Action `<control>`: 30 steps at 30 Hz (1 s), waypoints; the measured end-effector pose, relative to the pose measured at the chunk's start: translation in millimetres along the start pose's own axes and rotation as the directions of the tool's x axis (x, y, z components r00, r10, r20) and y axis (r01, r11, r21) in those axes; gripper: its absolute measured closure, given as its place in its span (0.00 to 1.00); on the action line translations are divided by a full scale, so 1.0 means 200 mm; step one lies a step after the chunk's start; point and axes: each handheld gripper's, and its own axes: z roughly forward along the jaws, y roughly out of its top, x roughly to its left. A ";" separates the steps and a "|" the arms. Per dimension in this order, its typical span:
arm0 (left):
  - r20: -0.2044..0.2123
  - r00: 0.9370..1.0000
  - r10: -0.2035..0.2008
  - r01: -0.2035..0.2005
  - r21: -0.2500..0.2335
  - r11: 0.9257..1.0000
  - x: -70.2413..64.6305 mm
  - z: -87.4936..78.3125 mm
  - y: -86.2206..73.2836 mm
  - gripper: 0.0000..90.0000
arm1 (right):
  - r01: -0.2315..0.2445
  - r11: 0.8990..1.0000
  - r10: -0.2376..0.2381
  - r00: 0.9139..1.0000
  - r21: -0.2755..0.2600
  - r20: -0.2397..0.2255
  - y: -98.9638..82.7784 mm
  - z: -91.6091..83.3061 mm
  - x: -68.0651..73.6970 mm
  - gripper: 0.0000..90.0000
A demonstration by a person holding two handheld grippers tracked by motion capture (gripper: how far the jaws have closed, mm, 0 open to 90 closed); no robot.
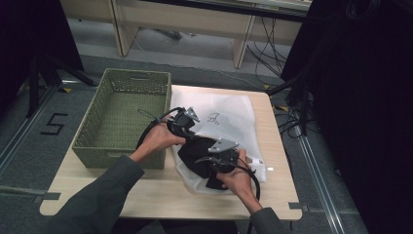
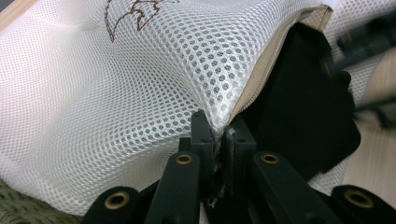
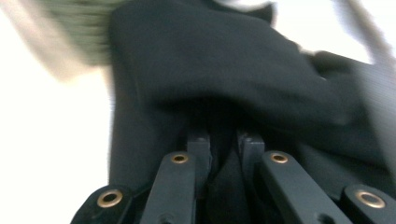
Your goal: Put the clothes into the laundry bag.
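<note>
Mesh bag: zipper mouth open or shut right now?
Open. The left tongs pinch the white mesh bag at its beige zipper edge, lifting it clear, and the black garment sits in the gap.

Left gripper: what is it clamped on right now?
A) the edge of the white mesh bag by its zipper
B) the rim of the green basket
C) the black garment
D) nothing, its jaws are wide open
A: in the left gripper view the left gripper has its jaws closed on a pinch of the white mesh bag right beside the beige zipper edge, with the black garment lying behind it.
</note>
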 end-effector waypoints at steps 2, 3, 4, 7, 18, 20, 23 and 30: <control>0.002 1.000 -0.001 0.001 0.000 1.000 0.00 -0.01 0.00 0.94 | -0.001 1.000 0.001 0.999 0.007 0.042 -0.02 0.01 -0.08 0.90; 0.006 1.000 0.001 -0.001 0.009 1.000 0.00 -0.01 0.00 0.94 | -0.032 0.999 0.031 0.997 0.023 0.066 -0.04 0.01 -0.12 0.90; 0.005 1.000 -0.002 0.002 0.002 1.000 0.00 -0.01 0.00 0.93 | -0.045 0.999 0.043 0.994 0.025 0.103 -0.05 0.02 -0.15 0.90; 0.004 1.000 -0.002 0.002 -0.001 1.000 -0.01 -0.01 0.01 0.93 | -0.072 0.997 0.065 0.985 0.037 0.160 -0.05 0.07 -0.22 0.90; -0.005 1.000 -0.025 0.025 -0.015 1.000 -0.01 0.02 0.02 0.93 | -0.108 0.994 0.108 0.989 -0.002 0.101 -0.02 0.09 -0.19 0.63; -0.009 1.000 0.005 -0.005 -0.023 1.000 0.00 0.02 0.02 0.93 | -0.134 0.991 0.135 0.989 -0.017 0.057 -0.03 0.02 -0.17 0.57; -0.006 1.000 -0.003 0.003 -0.008 1.000 0.00 0.02 0.02 0.92 | -0.131 0.990 0.132 0.991 -0.049 0.034 -0.07 -0.09 -0.17 0.57; -0.002 1.000 -0.010 0.010 -0.004 1.000 -0.01 0.03 0.01 0.92 | -0.198 0.972 0.195 0.980 0.126 0.036 -0.28 -0.13 -0.20 0.52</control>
